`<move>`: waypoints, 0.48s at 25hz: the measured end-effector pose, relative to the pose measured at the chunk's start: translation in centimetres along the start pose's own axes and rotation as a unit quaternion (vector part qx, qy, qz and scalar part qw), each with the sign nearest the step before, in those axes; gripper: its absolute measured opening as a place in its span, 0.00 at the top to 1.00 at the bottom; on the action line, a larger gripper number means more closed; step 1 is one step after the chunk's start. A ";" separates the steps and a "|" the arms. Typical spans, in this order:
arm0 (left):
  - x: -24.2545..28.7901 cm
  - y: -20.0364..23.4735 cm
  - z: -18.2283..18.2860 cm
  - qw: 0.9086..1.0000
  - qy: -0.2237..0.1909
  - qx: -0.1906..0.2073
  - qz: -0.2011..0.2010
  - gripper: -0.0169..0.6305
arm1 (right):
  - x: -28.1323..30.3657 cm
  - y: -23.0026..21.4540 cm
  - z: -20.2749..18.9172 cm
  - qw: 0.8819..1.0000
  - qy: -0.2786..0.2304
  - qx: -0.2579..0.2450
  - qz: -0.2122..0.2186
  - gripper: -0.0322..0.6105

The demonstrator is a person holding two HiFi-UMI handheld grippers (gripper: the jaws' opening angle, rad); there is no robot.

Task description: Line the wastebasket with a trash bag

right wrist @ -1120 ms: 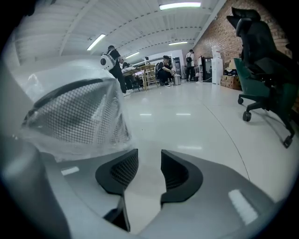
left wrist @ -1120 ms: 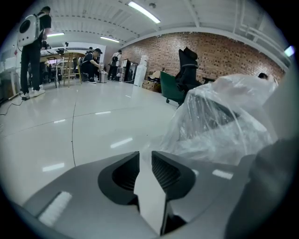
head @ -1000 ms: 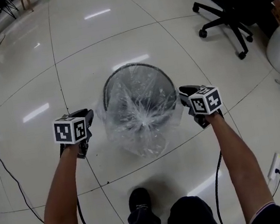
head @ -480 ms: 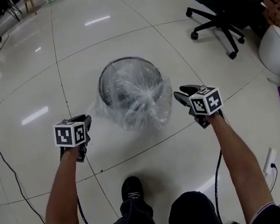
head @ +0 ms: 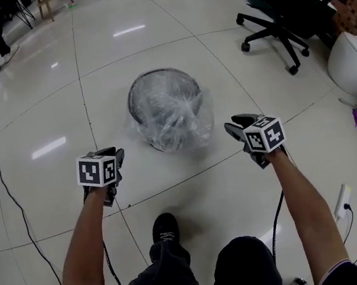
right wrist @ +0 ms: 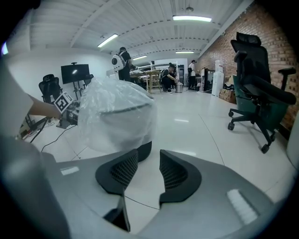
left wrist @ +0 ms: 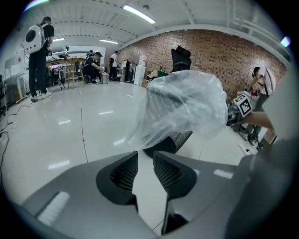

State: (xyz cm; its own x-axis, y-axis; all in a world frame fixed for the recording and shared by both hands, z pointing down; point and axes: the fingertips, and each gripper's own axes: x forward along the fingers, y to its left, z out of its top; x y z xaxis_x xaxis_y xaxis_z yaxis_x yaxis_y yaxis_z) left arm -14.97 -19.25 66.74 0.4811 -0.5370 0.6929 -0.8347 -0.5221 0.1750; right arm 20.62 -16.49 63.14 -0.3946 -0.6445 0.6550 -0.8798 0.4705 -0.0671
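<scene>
So here's where I'm at: the wastebasket [head: 158,73] sits on the floor [head: 45,92] dead ahead at 12 o'clock, with the clear trash bag [head: 178,115] pushed down inside and its mouth folded out over the rim. The extra plastic hangs thickest on the side facing me, at the basket's 6 o'clock, almost down to the floor. I'd say that overhang is what keeps the liner from sliding in, so the job looks basically done.

Both hands are off it. My left gripper [head: 115,156] has its jaws apart with nothing between them; they've just been opening, and only bare floor shows in the gap. My right gripper [head: 236,126] is also spread wide and empty.

From the left gripper the basket is up at about 1 o'clock, near but not touching. From the right one it's at roughly 10 o'clock, same deal. Neither has a grip on the plastic. If the near-side fold looks sloppy, I'd guess one more tug there would sort it.
</scene>
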 end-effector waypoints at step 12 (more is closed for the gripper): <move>2.2 -4.9 1.6 0.998 -0.016 0.048 -0.021 0.82 | -2.4 4.7 2.3 0.998 -0.025 -0.053 0.034 0.73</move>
State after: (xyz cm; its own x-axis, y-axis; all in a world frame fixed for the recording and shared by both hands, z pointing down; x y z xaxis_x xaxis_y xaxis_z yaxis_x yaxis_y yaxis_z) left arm -9.41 -18.90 66.32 0.5251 -0.5330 0.6635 -0.7847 -0.6051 0.1349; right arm 16.84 -14.10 59.56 -0.4678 -0.6362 0.6135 -0.8186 0.5736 -0.0294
